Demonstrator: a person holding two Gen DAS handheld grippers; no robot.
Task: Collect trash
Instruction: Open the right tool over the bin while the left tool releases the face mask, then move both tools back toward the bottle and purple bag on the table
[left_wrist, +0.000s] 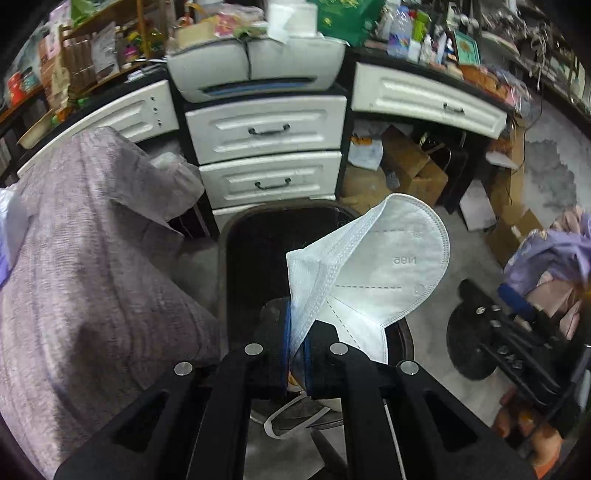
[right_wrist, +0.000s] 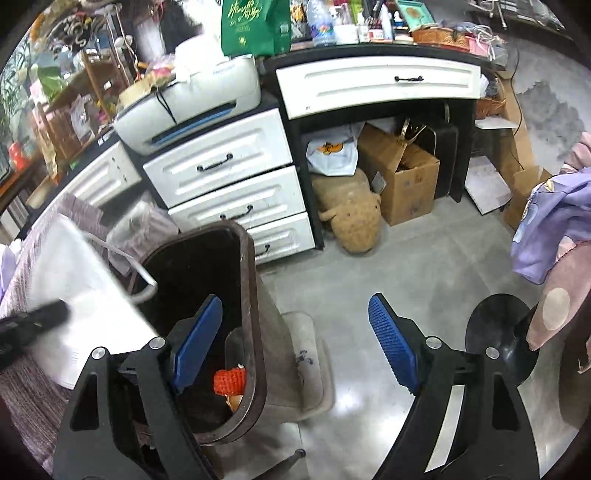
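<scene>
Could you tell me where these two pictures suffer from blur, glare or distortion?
Left wrist: sharp on the mask, drawers bowed by the fisheye. Right wrist: motion blur smears the white sheet at left, glare on the floor, dark corners.

Right claw (right_wrist: 295, 343) open and empty, blue pads (right_wrist: 393, 341) wide apart, dark trash bin (right_wrist: 251, 266) below left pad, orange scrap (right_wrist: 229, 380) inside, grey floor (right_wrist: 406, 266) beneath.

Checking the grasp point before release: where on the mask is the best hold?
The folded seam edge, from below. The left gripper is shut on the mask there, so the flat body fans upward over the bin, clear of the pads.
</scene>
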